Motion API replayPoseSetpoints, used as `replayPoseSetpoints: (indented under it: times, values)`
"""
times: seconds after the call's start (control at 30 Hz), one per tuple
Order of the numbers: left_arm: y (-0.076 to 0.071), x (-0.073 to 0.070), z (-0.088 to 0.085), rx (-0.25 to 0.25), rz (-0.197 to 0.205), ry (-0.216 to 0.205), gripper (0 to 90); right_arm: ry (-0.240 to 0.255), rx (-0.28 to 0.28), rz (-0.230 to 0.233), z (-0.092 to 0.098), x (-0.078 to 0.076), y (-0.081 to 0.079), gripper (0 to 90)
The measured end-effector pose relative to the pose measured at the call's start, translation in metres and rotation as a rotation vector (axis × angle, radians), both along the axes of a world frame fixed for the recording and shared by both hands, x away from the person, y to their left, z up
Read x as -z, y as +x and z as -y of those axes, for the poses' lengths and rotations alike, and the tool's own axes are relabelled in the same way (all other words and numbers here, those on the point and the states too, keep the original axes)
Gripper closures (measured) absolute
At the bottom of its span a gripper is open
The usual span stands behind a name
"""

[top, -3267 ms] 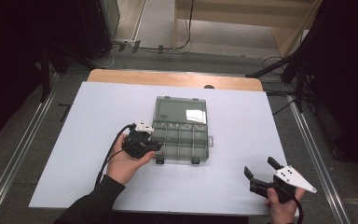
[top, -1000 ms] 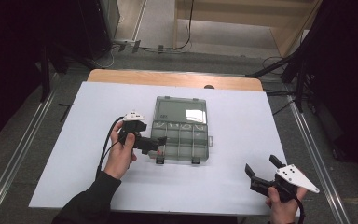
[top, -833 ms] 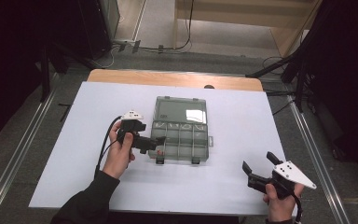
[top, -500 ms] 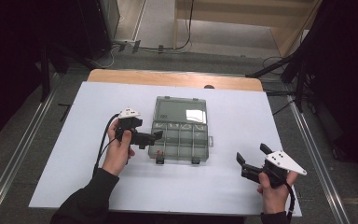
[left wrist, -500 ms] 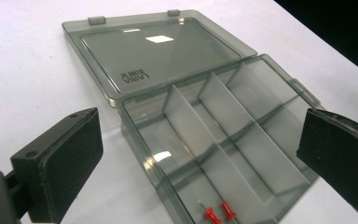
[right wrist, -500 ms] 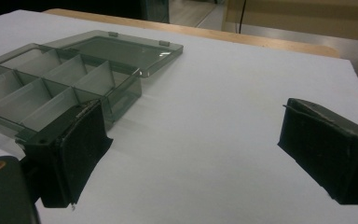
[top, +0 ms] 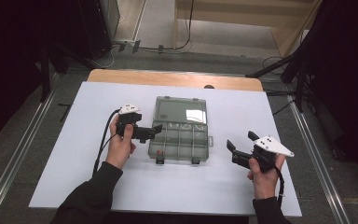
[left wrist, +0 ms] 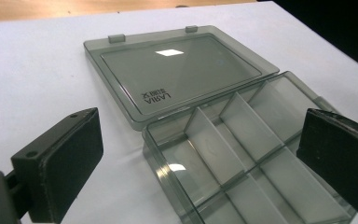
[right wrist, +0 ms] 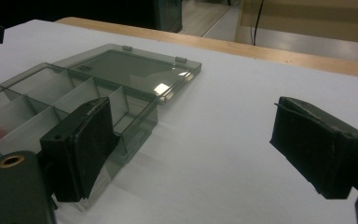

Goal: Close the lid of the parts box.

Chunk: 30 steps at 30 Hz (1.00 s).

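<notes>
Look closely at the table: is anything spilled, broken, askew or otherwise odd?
Nothing stands out. The clear organiser box sits square on the white sheet, its lid folded flat open, with no spill or visible damage.

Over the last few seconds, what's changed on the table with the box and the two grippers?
The right gripper moved in from the table's near right corner toward the open clear compartment box, its empty jaws closing a little. The left gripper shifted slightly along the box's left edge, jaws open on either side of its corner. The box and its flat-lying lid stayed put.
</notes>
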<state>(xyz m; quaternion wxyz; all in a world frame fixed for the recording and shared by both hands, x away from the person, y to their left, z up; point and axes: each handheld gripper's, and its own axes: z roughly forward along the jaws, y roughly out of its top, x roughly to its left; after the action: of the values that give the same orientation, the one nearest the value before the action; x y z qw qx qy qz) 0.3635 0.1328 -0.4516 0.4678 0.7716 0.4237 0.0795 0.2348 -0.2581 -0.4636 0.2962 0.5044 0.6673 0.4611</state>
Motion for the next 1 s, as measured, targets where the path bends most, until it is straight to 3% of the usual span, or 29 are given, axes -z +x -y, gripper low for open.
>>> replayPoseSetpoints:
  times: [0.17, 0.37, 0.6, 0.77, 1.0]
  values:
    - [0.005, 0.001, -0.003, 0.086, -0.009, -0.04, 0.0, 0.003, -0.014, -0.002, -0.009, -0.003, 0.014, 13.3]
    - [0.012, 0.001, -0.005, 0.051, 0.0, -0.037, 0.0, 0.006, -0.028, -0.011, -0.02, -0.002, 0.031, 13.3]
    - [0.025, 0.004, -0.005, 0.047, -0.008, -0.019, 0.0, 0.016, -0.036, -0.029, -0.031, 0.001, 0.049, 13.4]
    - [0.033, 0.006, -0.005, 0.041, 0.007, -0.013, 0.0, 0.015, -0.035, -0.047, -0.036, 0.003, 0.064, 13.6]
    - [0.047, 0.01, -0.003, 0.034, -0.018, -0.016, 0.0, 0.013, -0.029, -0.066, -0.041, 0.003, 0.084, 13.5]
